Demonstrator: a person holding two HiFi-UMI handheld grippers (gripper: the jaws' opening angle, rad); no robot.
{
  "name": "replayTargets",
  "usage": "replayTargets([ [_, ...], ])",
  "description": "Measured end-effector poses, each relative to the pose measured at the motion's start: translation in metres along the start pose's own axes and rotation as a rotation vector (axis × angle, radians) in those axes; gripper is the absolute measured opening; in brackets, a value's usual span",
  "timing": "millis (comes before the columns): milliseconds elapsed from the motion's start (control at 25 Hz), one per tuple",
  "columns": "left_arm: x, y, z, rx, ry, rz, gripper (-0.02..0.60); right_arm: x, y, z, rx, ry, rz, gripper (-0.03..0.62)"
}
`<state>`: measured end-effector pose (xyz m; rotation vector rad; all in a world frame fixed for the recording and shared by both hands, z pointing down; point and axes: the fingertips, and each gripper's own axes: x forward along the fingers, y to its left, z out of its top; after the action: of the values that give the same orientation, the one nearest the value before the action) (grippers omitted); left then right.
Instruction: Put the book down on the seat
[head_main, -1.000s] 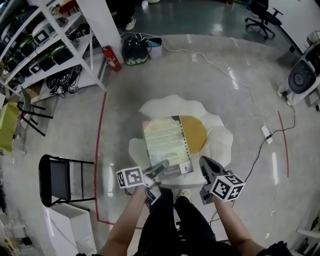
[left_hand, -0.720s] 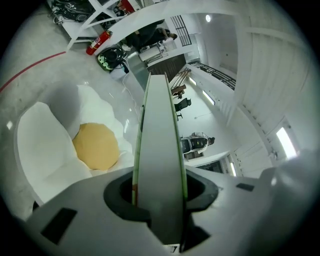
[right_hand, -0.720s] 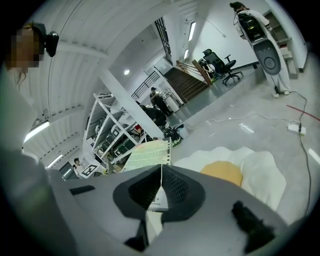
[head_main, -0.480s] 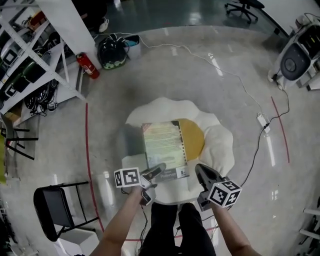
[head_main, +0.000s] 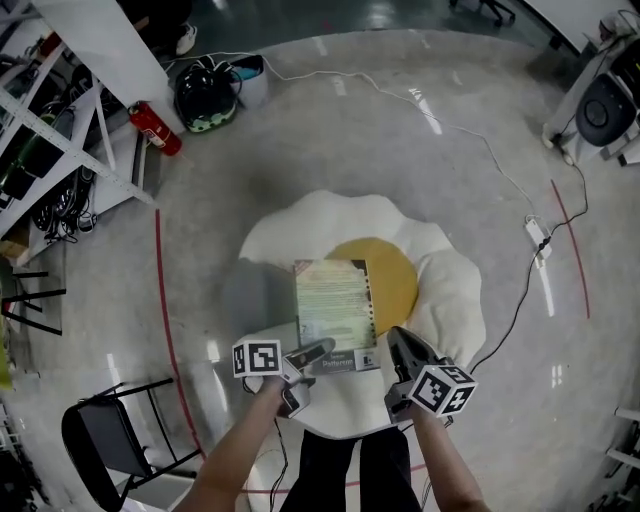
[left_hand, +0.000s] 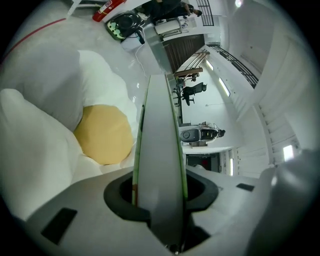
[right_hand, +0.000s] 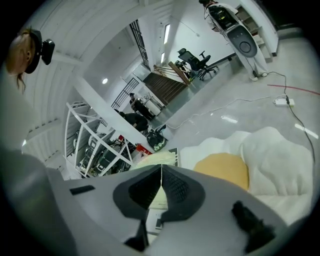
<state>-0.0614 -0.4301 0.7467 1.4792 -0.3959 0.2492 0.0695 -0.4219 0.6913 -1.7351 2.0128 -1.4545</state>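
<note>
Forearms (head_main: 235, 455) of the person reach in from the bottom of the head view, one two-jaw gripper in each hand; the left gripper (head_main: 318, 350), with its black-and-white marker cube (head_main: 257, 358), is clamped on the near edge of the pale green, spiral-bound paperback book (head_main: 335, 305), and in the left gripper view the book (left_hand: 160, 150) stands edge-on between the two pads, which press on both its faces; the right gripper (head_main: 397, 342) sits just beside the book's near right corner, its jaws closed pad against pad with nothing seen between them in the right gripper view, the book (right_hand: 160, 159) lying beyond them; the book is held flat over the soft white fried-egg-shaped seat (head_main: 445, 290), covering the left edge of its round yellow centre cushion (head_main: 395, 275); whether the book touches the seat I cannot tell; a black folding chair (head_main: 100, 450) stands to the left on the glossy grey floor (head_main: 330, 140), inside a red tape line (head_main: 165, 320); a white power strip (head_main: 538, 235) lies to the right; farther off are a red fire extinguisher (head_main: 155, 128), a black and green bag (head_main: 205, 100) and white metal shelving (head_main: 60, 140).
</note>
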Motion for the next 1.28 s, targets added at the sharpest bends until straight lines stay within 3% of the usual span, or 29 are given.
replayTargets([
  [400,0.048,0.073,0.028,-0.073,0.109,0.03,0.164,0.056,-0.077,-0.009,0.049,-0.017,-0.095,0.014],
  [600,0.073,0.123,0.025,-0.14,0.164,0.082,0.164,0.088,-0.104,-0.026,0.049,-0.014,-0.104,0.013],
  [880,0.091,0.168,0.018,-0.286,0.216,0.108,0.164,0.115,-0.122,-0.034,0.057,-0.006,-0.105,0.014],
  [1280,0.088,0.204,0.012,-0.418,0.242,0.14,0.167,0.126,-0.129,-0.063,0.055,0.051,-0.098,0.013],
])
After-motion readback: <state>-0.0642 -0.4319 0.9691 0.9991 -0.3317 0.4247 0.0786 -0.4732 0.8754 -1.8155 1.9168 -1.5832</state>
